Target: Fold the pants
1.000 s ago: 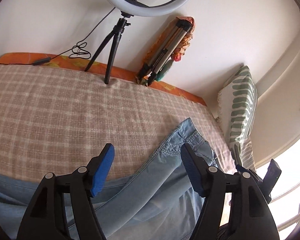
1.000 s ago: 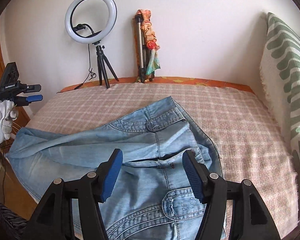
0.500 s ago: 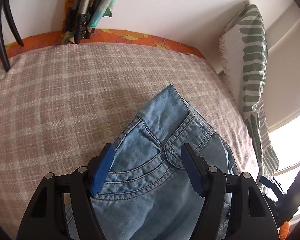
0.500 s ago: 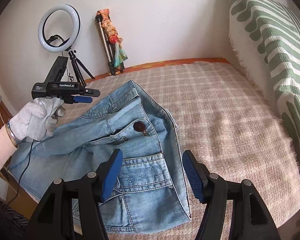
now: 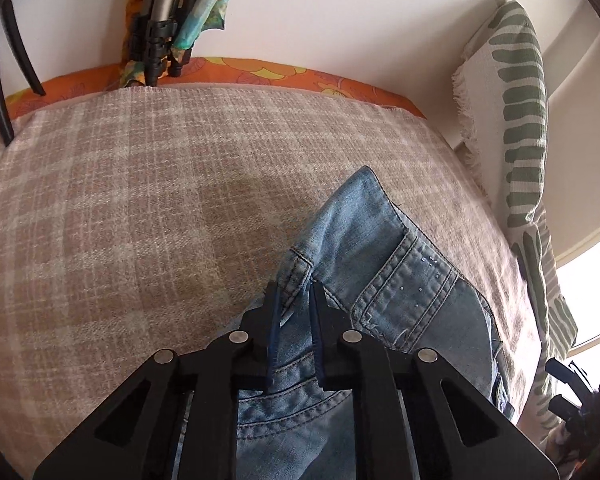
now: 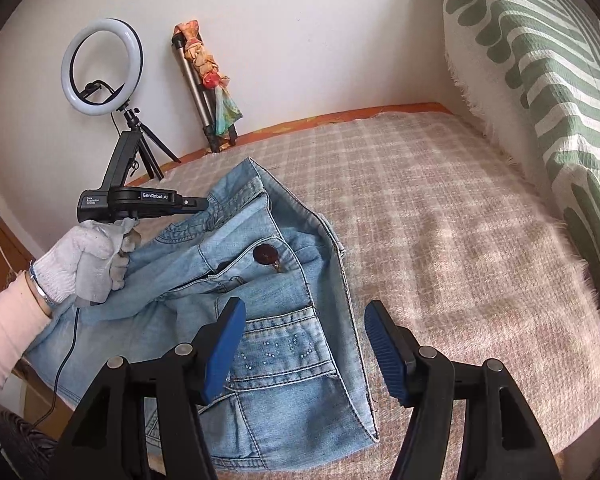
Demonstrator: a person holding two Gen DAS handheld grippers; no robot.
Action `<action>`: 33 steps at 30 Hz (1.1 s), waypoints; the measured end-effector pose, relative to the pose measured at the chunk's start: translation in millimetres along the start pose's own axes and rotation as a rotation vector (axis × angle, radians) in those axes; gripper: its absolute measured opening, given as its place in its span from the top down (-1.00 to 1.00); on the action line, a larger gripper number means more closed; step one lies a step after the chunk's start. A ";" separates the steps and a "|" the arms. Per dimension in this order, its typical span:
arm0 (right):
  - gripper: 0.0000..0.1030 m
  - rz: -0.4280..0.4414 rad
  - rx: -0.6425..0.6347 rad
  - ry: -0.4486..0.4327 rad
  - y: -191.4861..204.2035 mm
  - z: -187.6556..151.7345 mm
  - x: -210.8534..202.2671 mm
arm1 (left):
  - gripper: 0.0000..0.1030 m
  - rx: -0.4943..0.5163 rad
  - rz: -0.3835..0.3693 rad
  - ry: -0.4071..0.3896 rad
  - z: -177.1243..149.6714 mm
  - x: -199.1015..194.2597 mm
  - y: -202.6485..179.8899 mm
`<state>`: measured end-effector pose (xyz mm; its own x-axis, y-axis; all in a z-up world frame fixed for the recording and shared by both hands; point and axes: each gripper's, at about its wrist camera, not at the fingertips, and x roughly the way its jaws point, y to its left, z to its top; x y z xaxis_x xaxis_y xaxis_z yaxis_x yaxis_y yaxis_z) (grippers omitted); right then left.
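Light blue denim pants (image 6: pixel 276 320) lie rumpled on the checked bed cover (image 6: pixel 440 216), waist end with a brown button (image 6: pixel 265 255) facing up. My left gripper (image 5: pixel 294 292) is shut on the waistband edge of the pants (image 5: pixel 384 264); it also shows in the right wrist view (image 6: pixel 204 202), held by a white-gloved hand (image 6: pixel 88 256) at the pants' far left side. My right gripper (image 6: pixel 304 316) is open and empty, hovering over the front pocket area near the bed's near edge.
A ring light on a tripod (image 6: pixel 102 66) and a folded tripod wrapped in a scarf (image 6: pixel 210 80) stand against the back wall. A green-and-white striped pillow (image 6: pixel 540 64) leans at the right. The bed cover (image 5: pixel 140 200) stretches left of the pants.
My left gripper has closed on the pants' waistband; half a second ago it was open above it. My right gripper has stayed open, shifting slightly closer over the pocket.
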<state>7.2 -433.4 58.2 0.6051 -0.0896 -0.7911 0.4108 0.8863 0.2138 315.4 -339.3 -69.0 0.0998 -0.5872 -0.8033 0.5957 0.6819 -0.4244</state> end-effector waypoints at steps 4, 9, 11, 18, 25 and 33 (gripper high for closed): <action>-0.26 0.003 0.010 -0.007 -3.0 -0.8 -3.1 | 0.94 0.016 -0.061 -0.040 -1.9 -23.0 -5.8; -0.26 0.022 0.050 -0.015 -6.6 0.2 -4.8 | 0.93 0.104 0.013 -0.056 -0.8 -24.6 -23.5; -0.26 0.031 0.043 -0.021 -3.0 0.2 -7.1 | 0.70 0.086 -0.014 -0.037 5.4 -16.5 -20.6; -0.26 0.070 0.018 -0.021 7.9 -1.1 -10.7 | -0.34 0.069 -0.025 0.019 20.8 11.0 -14.7; -0.26 0.074 -0.002 -0.031 13.9 4.2 -11.5 | -0.59 0.101 0.011 0.067 30.8 43.6 -19.3; -0.26 0.058 0.001 -0.024 14.4 7.8 -5.0 | 0.76 0.136 0.072 0.036 19.0 36.1 -25.7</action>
<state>15.4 -423.7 69.7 0.6443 -0.0495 -0.7632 0.3754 0.8899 0.2592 318.8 -386.3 -79.2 0.1192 -0.5215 -0.8449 0.6910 0.6546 -0.3066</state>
